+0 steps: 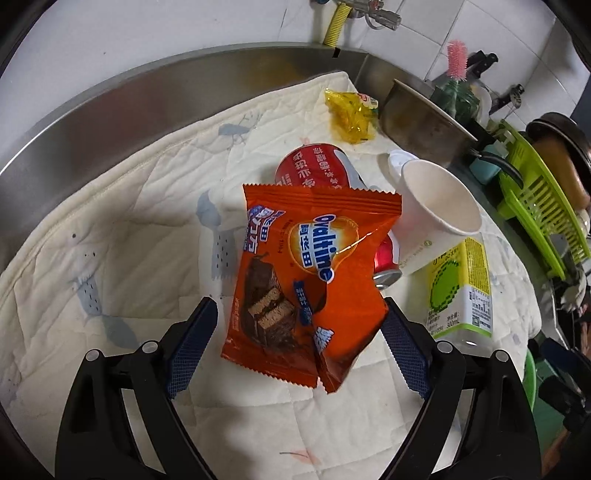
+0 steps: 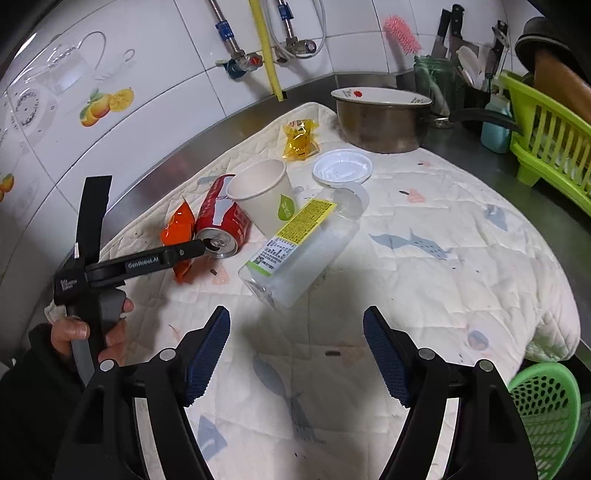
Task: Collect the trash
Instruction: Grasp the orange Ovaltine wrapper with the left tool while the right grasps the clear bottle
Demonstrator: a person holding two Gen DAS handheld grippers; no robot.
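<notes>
Quilted cloth w/ fish print covers steel counter. Metal pot at back, touching cloth edge. Green dish rack at right, teal bottle beside it. Pink brush & knives near tiled wall.

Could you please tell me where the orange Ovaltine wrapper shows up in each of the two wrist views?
Left wrist: the orange Ovaltine wrapper fills the centre, between the open jaws.
Right wrist: left of centre, mostly hidden behind the left gripper, beside the red can.
Shared landmark: the white paper cup, next to the can in both.
</notes>
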